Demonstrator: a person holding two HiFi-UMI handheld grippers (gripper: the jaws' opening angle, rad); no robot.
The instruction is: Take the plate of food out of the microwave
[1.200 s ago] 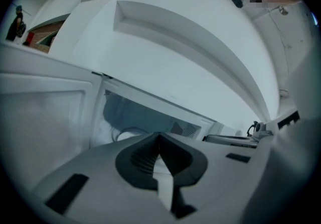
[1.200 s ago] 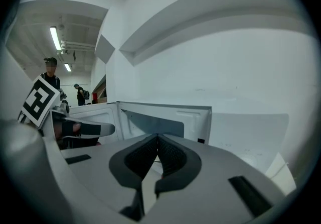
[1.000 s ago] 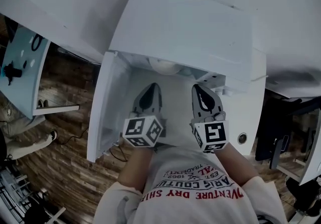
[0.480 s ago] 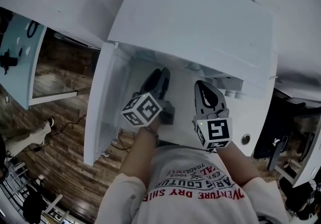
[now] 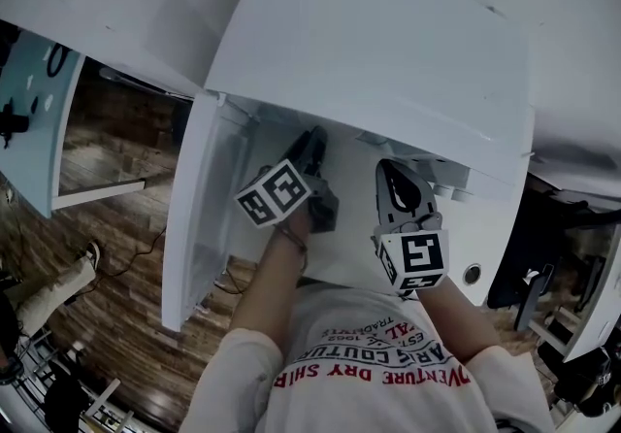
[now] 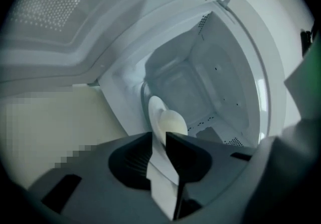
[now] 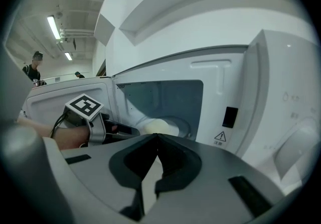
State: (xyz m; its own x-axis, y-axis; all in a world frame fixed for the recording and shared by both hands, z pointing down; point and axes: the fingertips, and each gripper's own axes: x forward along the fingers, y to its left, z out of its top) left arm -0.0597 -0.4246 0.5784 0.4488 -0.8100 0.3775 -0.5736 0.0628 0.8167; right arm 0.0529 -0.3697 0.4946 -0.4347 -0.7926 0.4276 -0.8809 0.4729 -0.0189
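Reaching into the microwave | the plate of food sits on the cavity floor, edge-on straight ahead of our left gripper | near rim between its closing jaws, not yet clearly pinched | right gripper outside on the right, jaws together, empty | we judge the left nearer for the pull
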